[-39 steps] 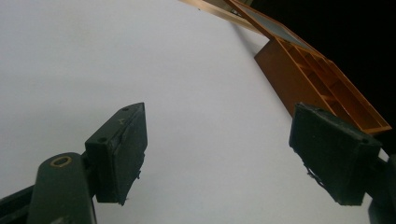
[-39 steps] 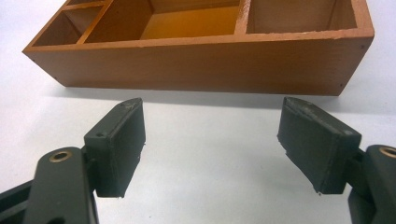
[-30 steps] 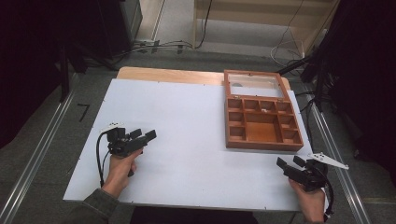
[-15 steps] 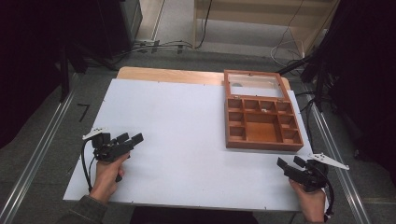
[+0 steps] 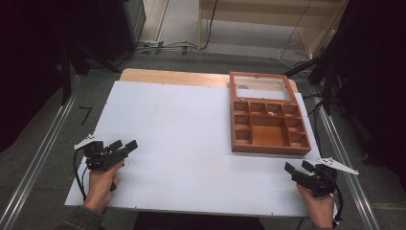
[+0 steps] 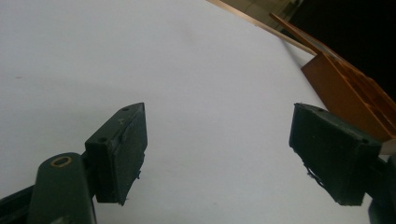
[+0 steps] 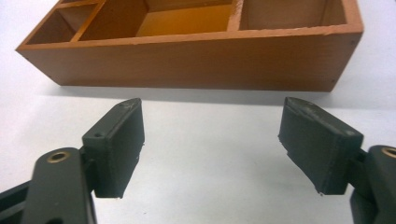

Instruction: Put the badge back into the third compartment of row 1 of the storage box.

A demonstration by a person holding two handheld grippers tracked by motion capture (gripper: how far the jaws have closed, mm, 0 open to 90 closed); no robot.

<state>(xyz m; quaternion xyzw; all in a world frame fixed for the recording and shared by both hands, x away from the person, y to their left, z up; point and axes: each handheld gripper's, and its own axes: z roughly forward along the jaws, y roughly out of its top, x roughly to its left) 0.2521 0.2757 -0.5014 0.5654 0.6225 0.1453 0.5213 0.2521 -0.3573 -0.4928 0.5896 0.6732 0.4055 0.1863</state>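
Two tongs are being held over the white table in the high view. The left tongs are being gripped by a hand near the table's left front corner, with the jaws spread and nothing between them. The right tongs are being gripped by the other hand at the right front edge, jaws apart and empty, pointing towards the table's middle. The box is being shown on the right half of the table, well apart from the left tongs and near the right ones; its glazed lid is being kept open at the far side, and its compartments are being seen from above.

In the left gripper view, the left tongs are being held wide over bare table, and the box is being seen far off at the upper right.

In the right gripper view, the right tongs are being held wide just above the table, with the box lying close ahead, its near wall facing the jaws and not being touched.
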